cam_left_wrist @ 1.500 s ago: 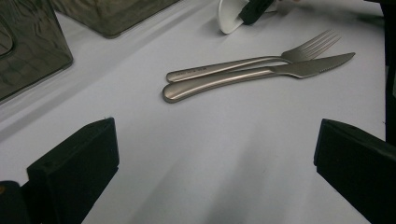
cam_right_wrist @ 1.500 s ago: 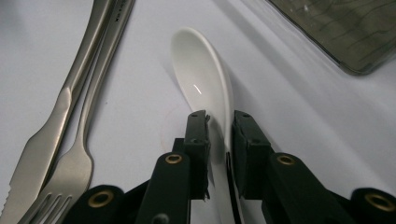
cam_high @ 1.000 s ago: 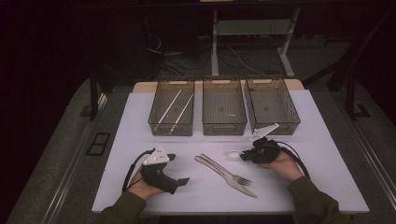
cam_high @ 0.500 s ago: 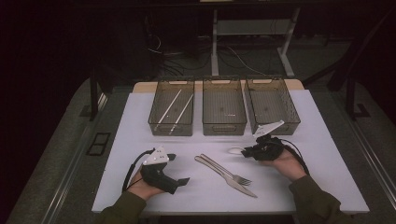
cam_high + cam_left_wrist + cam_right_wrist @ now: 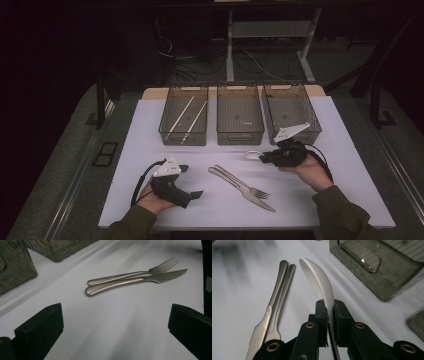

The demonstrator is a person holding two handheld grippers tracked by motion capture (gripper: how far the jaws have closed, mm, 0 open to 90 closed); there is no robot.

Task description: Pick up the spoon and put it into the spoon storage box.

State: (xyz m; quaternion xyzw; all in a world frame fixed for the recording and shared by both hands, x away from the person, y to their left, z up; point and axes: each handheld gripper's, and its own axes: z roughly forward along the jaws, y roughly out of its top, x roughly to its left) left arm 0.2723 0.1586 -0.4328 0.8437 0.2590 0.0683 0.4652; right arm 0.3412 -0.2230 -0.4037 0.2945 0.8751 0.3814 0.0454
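A white plastic spoon (image 5: 318, 280) is clamped by its handle in my right gripper (image 5: 329, 307), bowl pointing away from the jaws. In the high view that right gripper (image 5: 265, 157) hovers just above the table in front of the right-hand bin, with the spoon (image 5: 251, 154) sticking out to the left. A steel knife (image 5: 135, 282) and fork (image 5: 130, 275) lie side by side mid-table, also seen as knife (image 5: 275, 292) and fork (image 5: 287, 285). My left gripper (image 5: 191, 181) rests on the table at the left, jaws wide apart (image 5: 112, 322), holding nothing.
Three smoky clear bins stand in a row at the back: the left bin (image 5: 182, 137) holds two pale chopsticks (image 5: 181, 117), while the middle bin (image 5: 240, 135) and right bin (image 5: 312, 112) look bare. The white tabletop (image 5: 345, 190) ends near the person's sleeves.
My right gripper has risen a little off the table with the spoon in it. The left gripper, fork and knife have stayed put.
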